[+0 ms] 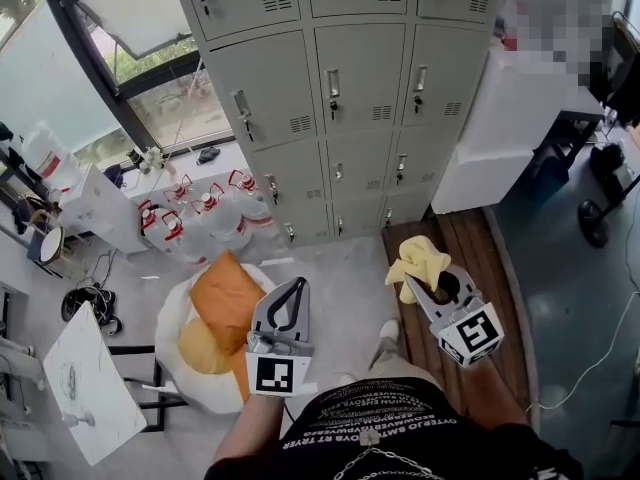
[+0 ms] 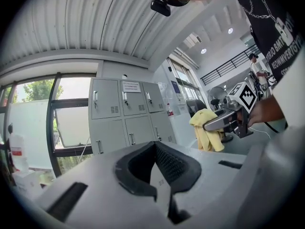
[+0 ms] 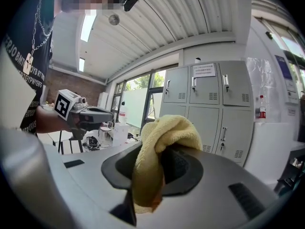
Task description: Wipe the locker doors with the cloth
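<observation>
The yellow cloth (image 1: 418, 261), soft terry bunched into a lump, is pinched in the right hand-held gripper (image 1: 421, 284). It is held well short of the lockers (image 1: 350, 78) and touches none of them. The left hand-held gripper (image 1: 297, 286), also well short of the lockers, has its jaws pressed together on nothing. To wipe well, bring the cloth to a door, press its bulging fold flat against the smooth grey painted metal, and work around the handles and vent slots
</observation>
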The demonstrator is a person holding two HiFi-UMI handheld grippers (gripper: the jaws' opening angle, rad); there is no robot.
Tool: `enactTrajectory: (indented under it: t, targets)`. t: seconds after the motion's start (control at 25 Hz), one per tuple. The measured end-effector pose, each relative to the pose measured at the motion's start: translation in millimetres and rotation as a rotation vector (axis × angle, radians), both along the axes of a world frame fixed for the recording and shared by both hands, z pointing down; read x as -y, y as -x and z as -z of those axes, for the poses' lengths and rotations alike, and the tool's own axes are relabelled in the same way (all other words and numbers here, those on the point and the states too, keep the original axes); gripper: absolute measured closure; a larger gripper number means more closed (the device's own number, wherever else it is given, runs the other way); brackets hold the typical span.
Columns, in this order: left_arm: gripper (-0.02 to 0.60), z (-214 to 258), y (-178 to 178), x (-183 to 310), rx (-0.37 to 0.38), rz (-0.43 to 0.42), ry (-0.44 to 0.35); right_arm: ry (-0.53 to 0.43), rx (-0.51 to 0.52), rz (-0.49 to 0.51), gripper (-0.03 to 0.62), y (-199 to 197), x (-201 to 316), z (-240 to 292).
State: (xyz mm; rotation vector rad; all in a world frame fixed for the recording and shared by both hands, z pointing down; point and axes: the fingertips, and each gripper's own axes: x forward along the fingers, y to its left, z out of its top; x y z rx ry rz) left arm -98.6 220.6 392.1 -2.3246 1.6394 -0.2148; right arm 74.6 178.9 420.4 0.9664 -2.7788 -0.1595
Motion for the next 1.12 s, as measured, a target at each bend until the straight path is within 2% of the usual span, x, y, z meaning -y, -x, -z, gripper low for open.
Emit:
enactTrajectory:
  t: [0.16, 0.4, 0.84, 1.12]
  targets:
    - [0.577, -1.5, 5.3, 30.0, -0.037, 0.030, 0.026, -0.015, -0.002, 0.020, 0.496, 6.3, 31.3, 2.2]
    - [0.577, -2.7, -9.4, 87.7, 0.033, 0.007, 0.018, 0.004, -0.015, 0.026, 0.496, -2.6, 88.3, -7.4]
    - [0.577, -6.9, -40.0, 187.9, 0.037, 0.001, 0.043, 0.013, -0.016, 0.040, 0.496, -24.4, 185.0, -9.0]
    - [0.577, -2.7, -67.6, 233.3, 0.048, 0.005, 0.054, 0.032, -0.003, 0.062, 0.496, -42.7, 228.1, -9.9]
